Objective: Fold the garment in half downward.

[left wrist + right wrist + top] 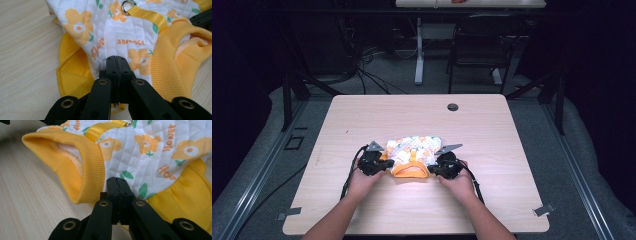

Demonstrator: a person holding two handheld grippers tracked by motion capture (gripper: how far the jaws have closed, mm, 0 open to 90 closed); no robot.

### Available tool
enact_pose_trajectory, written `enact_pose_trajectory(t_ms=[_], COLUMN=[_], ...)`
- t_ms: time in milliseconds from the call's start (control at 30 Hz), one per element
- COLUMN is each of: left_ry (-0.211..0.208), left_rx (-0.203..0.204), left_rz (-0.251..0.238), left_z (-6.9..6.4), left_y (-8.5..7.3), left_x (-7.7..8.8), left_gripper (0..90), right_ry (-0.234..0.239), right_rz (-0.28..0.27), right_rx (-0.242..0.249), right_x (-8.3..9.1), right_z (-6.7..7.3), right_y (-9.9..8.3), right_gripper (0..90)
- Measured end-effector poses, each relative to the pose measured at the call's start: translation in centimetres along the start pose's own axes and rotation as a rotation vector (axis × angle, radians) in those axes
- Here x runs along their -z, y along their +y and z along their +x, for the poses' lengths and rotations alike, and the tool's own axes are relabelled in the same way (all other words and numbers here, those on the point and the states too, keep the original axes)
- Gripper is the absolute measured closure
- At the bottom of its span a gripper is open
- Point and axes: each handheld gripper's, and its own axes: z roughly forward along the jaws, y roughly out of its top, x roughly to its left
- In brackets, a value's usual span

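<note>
Both grippers are clamped on a small quilted garment [413, 152] lying near the middle of the wooden table [362, 115]; left gripper [382, 163] pinches the white, flower-printed cloth at one side, its jaws pressed together with fabric caught between them; right gripper [432, 168] bites the opposite side likewise, beside the ribbed yellow collar [82, 167]; in the high view the jaw tips are too small to read and each hand [362, 182] covers its gripper's body; a yellow strap [150, 16] ends in a metal ring [128, 6]; the garment's far edge is cut off in both gripper views; a dark round grommet [453, 107] sits near the table's far edge.
</note>
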Motion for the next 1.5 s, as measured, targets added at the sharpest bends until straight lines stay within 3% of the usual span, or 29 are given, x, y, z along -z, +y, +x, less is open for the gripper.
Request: enact_pose_trajectory(t_ms=[200, 300, 567, 767, 967, 1200, 1400, 1500], left_ry=[-0.021, -0.016, 0.003, 0.0, -0.015, 0.0, 0.017, 0.035], left_rx=[0.045, 0.01, -0.023, -0.037, 0.009, -0.006, -0.04, -0.059], left_rz=[-0.014, -0.02, -0.066, -0.081, -0.104, -0.091, -0.085, -0.087], left_z=[0.1, -0.1, -1.0, -1.6, -1.9, -2.0, -2.3, -2.2], left_y=[0.1, 0.2, -0.3, -1.4, -3.3, -5.3, -6.6, -7.1], left_x=[0.4, 1.1, 3.8, 5.6, 6.9, 7.9, 8.5, 8.8], left_gripper=[86.0, 81.9, 70.5, 64.6, 60.8, 59.7, 59.2, 59.3], right_ry=[-0.052, -0.076, -0.099, -0.094, -0.093, -0.09, -0.11, -0.13], right_rz=[-0.009, -0.023, -0.06, -0.083, -0.09, -0.077, -0.064, -0.061], right_rx=[0.042, 0.065, 0.09, 0.103, 0.123, 0.14, 0.195, 0.198], right_x=[0.3, 1.0, 3.6, 5.3, 6.9, 7.7, 7.9, 7.6], right_z=[0.7, 1.1, 1.9, 2.9, 3.8, 4.6, 5.0, 4.9], right_y=[0.1, 0.3, 0.3, -0.7, -1.8, -3.4, -4.7, -5.5], right_gripper=[87.1, 84.8, 75.6, 63.5, 57.3, 56.4, 56.3, 56.3])
